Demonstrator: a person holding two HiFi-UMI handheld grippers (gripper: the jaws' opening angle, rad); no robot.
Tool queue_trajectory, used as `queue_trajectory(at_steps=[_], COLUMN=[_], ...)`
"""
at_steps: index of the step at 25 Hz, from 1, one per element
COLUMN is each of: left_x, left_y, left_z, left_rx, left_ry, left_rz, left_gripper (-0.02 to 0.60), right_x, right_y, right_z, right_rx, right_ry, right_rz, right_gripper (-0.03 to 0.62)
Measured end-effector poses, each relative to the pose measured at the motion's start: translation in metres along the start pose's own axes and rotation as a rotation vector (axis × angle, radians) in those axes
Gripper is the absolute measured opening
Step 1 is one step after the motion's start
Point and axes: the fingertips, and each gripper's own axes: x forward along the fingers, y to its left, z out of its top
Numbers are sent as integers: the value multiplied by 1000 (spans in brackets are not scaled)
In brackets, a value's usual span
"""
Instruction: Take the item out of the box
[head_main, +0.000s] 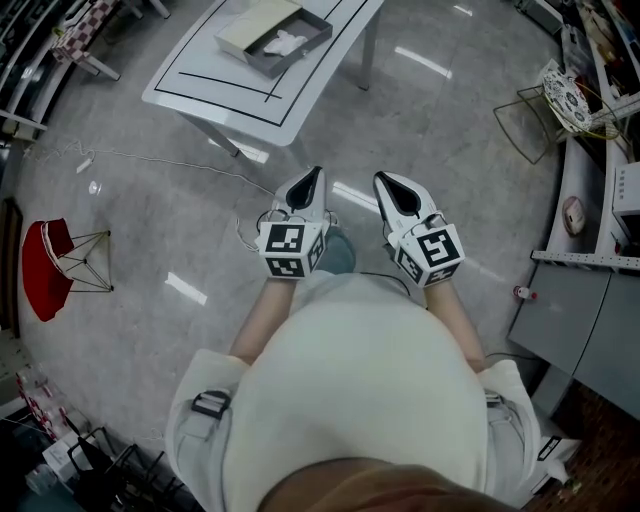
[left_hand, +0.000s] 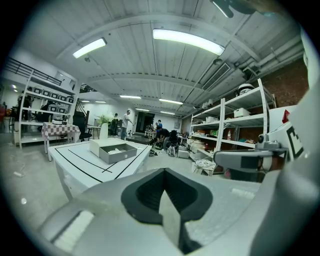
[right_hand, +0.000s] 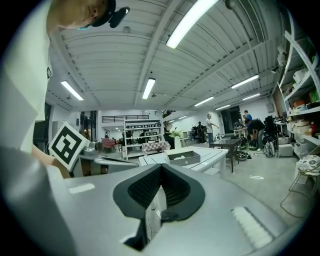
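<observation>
Left gripper and right gripper both closed, empty, well short of the far worktop, where the item lies in the open box; arriving closed risks shoving the box.

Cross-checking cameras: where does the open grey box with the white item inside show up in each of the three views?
Head view: the open grey box sits at the top edge, left of centre.
Left gripper view: left of centre, about mid-height.
Right gripper view: small, just right of centre.
Shared landmark: the white table with black lines that it stands on.
</observation>
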Motion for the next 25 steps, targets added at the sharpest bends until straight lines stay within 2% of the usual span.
queue_trajectory(at_steps=[15, 25], left_x=[77, 117], left_y=[70, 115], left_z=[49, 61], left_rx=[-9, -33], left_ry=[-3, 13], left_rz=[-15, -19], left_gripper=[0, 0], right_x=[97, 154], right_y=[-42, -59], right_z=[40, 49], right_rx=[-30, -37], right_ry=[11, 39], right_rz=[4, 14], right_gripper=[-11, -10])
